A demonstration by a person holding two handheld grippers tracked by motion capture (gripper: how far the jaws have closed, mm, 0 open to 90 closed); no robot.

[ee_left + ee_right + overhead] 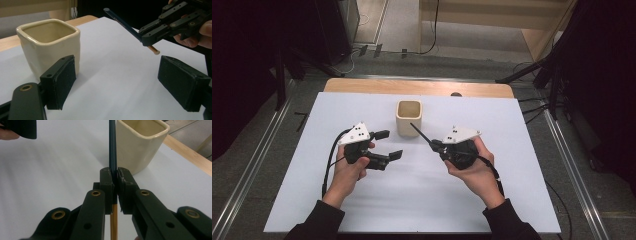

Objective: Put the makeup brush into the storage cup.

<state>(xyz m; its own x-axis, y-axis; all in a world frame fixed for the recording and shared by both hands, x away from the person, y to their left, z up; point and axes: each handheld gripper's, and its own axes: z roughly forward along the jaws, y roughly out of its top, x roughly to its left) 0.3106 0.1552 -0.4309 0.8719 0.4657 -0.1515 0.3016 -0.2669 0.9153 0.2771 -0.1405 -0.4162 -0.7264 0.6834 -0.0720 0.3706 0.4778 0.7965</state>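
The scene is lit evenly from above, and the white table [422, 195] is rendered bright while the surroundings at both sides of the high view are left almost black. Only soft, faint shadows are cast beneath the hands and beside the cream cup [408, 118]. A mild sheen is seen on the cup's glazed rim [37, 41] in the left gripper view. The high view is somewhat soft and grainy throughout. In the right gripper view, the nearest parts of the black jaws are blurred, and the pencil [113, 150] is sharper. In the left gripper view, the near pads [61, 80] are slightly out of focus, and the background is dim and indistinct.
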